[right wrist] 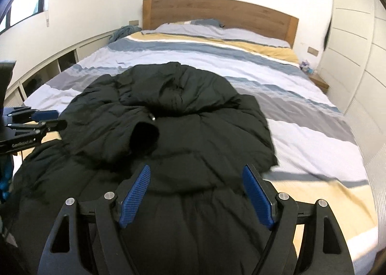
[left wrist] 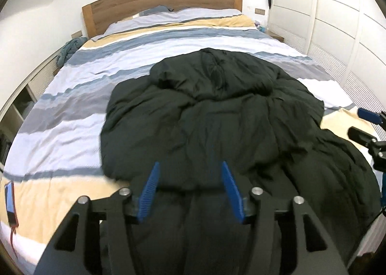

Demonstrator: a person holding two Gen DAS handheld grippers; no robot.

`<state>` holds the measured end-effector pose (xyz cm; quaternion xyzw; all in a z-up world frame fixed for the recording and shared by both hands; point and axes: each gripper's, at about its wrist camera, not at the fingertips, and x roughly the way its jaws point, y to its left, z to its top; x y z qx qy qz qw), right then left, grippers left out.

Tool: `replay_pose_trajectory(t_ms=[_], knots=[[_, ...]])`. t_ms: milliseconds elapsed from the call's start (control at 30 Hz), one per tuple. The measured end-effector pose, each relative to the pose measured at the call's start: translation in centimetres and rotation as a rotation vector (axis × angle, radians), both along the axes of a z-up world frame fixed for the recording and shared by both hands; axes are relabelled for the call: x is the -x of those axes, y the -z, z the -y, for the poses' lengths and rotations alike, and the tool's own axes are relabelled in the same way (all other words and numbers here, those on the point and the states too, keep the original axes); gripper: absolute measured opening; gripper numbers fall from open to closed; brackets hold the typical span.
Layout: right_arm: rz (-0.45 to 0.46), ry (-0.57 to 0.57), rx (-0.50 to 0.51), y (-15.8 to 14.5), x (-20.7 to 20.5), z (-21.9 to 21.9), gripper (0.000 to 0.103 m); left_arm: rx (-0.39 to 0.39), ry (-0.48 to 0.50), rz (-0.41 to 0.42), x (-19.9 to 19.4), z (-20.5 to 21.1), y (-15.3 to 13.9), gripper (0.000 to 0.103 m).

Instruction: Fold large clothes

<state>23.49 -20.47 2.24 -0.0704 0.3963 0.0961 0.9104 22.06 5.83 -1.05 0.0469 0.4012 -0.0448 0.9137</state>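
Observation:
A large black puffer jacket (left wrist: 212,111) lies crumpled on the striped bed, hood end toward the headboard; it also shows in the right wrist view (right wrist: 168,118), with a sleeve cuff (right wrist: 144,136) folded across its front. My left gripper (left wrist: 191,188) is open, its blue pads just above the jacket's near part, holding nothing. My right gripper (right wrist: 196,193) is open above the jacket's near right part, also empty. The right gripper shows at the right edge of the left wrist view (left wrist: 361,123), and the left gripper at the left edge of the right wrist view (right wrist: 48,119).
The bed (left wrist: 72,106) has a blue, grey, white and yellow striped cover and a wooden headboard (left wrist: 164,2). White wardrobe doors (left wrist: 333,22) stand on the right. Low shelves (right wrist: 48,75) and a blue-green cloth (left wrist: 70,48) are on the left. A small blue object (left wrist: 10,205) lies on the bed's near left.

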Motion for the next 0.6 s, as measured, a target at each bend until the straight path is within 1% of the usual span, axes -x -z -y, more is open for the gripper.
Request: replay_pose_trajectory(t_ms=[33, 200, 300, 400, 600], knots=[[0.0, 0.009, -0.002, -0.4, 0.9, 0.4, 0.086, -0.005, -0.005, 0.002, 1.0, -0.1, -0.2, 0.053], [0.008, 0.043, 0.013, -1.7, 5.7, 2.1, 0.088, -0.008, -0.041, -0.005, 5.9, -1.7, -1.1, 0.058], [0.011, 0.07, 0.018, -2.0, 8.0, 3.6, 0.09, -0.007, -0.063, -0.017, 7.7, -2.9, -1.2, 0.059], [0.003, 0.107, 0.007, -2.1, 10.0, 5.2, 0.093, -0.005, -0.094, -0.029, 10.0, -4.4, -1.2, 0.059], [-0.023, 0.191, -0.029, -1.6, 13.4, 9.2, 0.099, 0.02, -0.166, -0.054, 13.0, -7.4, -0.4, 0.061]])
